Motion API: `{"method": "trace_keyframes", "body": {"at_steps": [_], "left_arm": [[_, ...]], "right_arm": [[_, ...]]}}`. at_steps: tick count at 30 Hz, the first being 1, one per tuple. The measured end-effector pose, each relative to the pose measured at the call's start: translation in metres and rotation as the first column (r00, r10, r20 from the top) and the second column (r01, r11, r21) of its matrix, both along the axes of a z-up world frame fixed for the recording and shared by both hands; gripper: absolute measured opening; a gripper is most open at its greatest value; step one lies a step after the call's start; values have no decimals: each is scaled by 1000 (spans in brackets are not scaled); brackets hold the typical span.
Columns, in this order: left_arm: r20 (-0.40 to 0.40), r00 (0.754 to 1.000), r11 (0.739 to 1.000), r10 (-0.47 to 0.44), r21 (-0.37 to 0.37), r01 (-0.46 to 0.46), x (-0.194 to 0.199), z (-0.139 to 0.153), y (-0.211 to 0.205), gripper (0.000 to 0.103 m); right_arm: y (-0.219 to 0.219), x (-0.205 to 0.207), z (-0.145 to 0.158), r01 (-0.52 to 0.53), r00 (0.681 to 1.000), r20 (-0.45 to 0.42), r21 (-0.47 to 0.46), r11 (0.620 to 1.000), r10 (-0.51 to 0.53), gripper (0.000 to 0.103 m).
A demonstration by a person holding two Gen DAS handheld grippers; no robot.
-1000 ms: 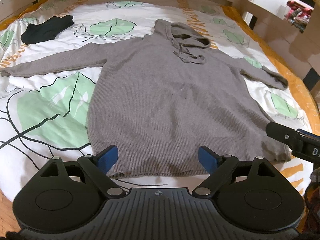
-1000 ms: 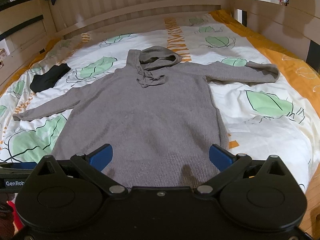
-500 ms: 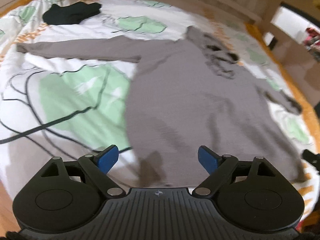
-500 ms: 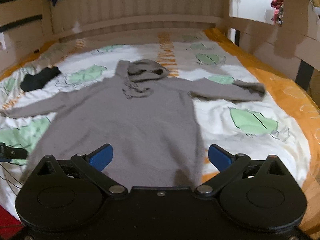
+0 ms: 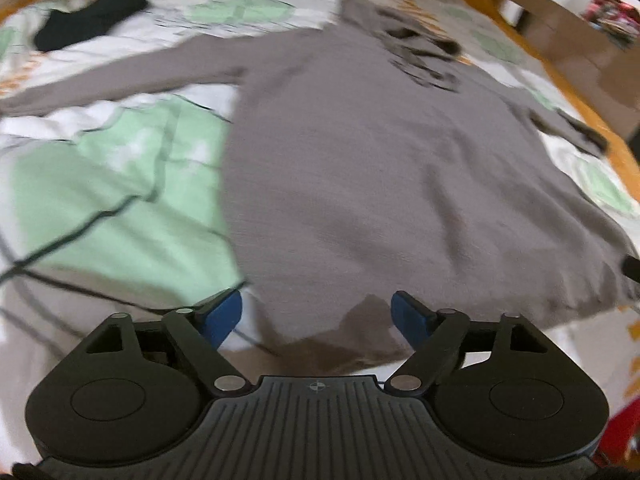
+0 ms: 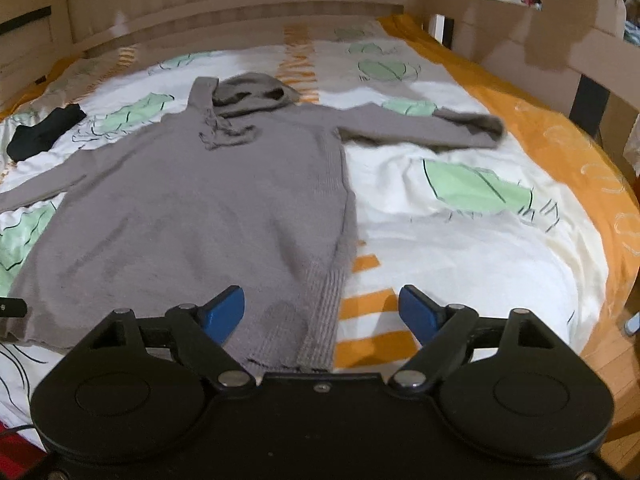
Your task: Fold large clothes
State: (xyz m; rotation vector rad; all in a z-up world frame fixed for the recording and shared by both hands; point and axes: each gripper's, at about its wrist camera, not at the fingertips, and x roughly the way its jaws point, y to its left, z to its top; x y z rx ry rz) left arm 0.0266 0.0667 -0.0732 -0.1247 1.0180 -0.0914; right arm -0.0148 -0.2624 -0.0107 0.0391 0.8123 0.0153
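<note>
Closing on nothing yet: left gripper [image 5: 316, 312] and right gripper [image 6: 322, 310] narrow their jaws above the hem corners of the grey hoodie [image 6: 192, 208], spread flat mid-bed [image 6: 460, 248]. Judgement: pinch both fabric layers at the hem corners, evenly.

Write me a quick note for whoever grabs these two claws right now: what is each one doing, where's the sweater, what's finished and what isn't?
Left claw: jaws closing over the hem's left corner, nothing gripped yet.
Right claw: jaws closing over the hem's right corner, nothing gripped yet.
Grey hooded sweater: flat, face up on the leaf-print bedspread, both sleeves spread out, hood at the far end.
Black garment: far left on the bed, apart from the sweater.
Done: sweater laid out.
Left: every fold. Probably pinch both hem corners first.
</note>
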Motion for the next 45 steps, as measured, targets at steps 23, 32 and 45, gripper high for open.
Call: {"method": "trace_keyframes", "body": {"at_steps": [23,32,45], "left_arm": [[72,996,997,-50,-52,53,-35,29,37,9],[294,954,998,-53,-27,64,-11,89,19,29],[150,987,997,-50,-43,57,103,11,-24,31]], "right_arm": [[-2,-5,12,-109,993,-44,-22,994,108,39],[12,33,46,-164,980,124,53,985,157,55],[79,153,-23,-222,975,27,112,969,220,45]]}}
